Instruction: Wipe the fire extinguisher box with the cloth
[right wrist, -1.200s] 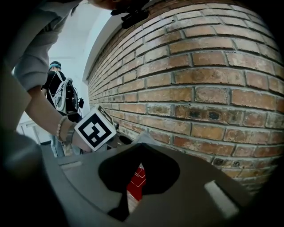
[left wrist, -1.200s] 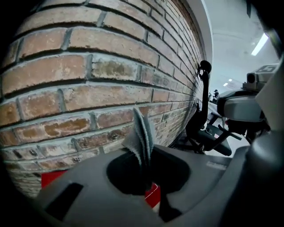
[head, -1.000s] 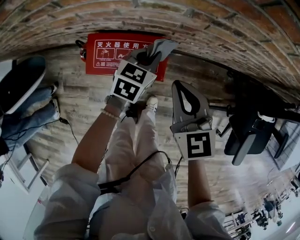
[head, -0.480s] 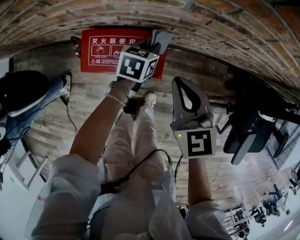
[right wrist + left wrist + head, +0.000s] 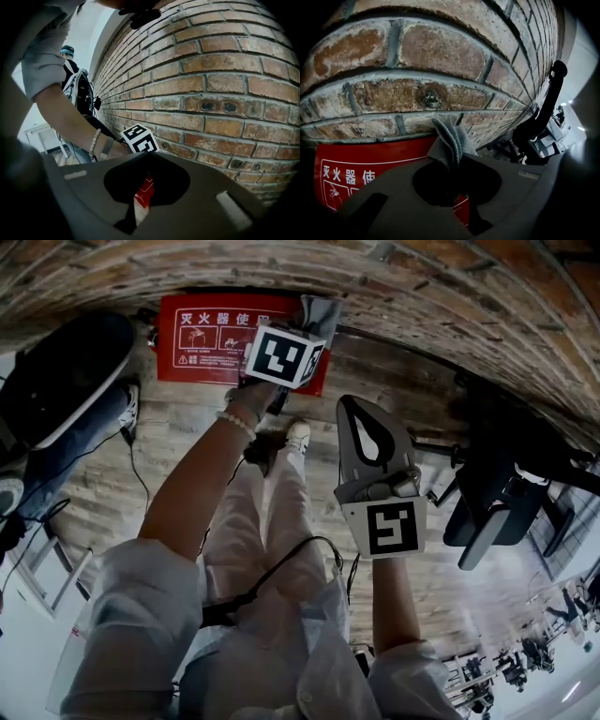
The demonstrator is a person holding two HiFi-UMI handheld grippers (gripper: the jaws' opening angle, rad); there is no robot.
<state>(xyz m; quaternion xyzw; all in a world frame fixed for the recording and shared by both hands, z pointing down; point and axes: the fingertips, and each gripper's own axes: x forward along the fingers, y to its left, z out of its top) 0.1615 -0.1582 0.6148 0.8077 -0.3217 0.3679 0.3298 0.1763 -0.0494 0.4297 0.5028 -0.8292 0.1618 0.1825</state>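
The red fire extinguisher box (image 5: 202,334) with white print lies on the floor against the brick wall. My left gripper (image 5: 309,322) is shut on a grey cloth (image 5: 320,310), which sits at the box's right end by the wall. In the left gripper view the cloth (image 5: 449,139) sticks up from between the jaws, with the red box (image 5: 370,164) just below and the bricks close behind. My right gripper (image 5: 350,407) hangs shut and empty, to the right of the box and apart from it. Through its jaws a strip of the box (image 5: 144,190) shows.
A brick wall (image 5: 422,287) runs along the top. A black office chair (image 5: 497,502) stands at the right. Another person's legs and a dark bag (image 5: 56,381) are at the left, with a cable (image 5: 141,493) on the wooden floor. My own shoes (image 5: 298,437) stand below the box.
My left gripper has carried the cloth farther up the right end of the box toward the wall. The right gripper has barely moved. The person at the left has shifted closer.
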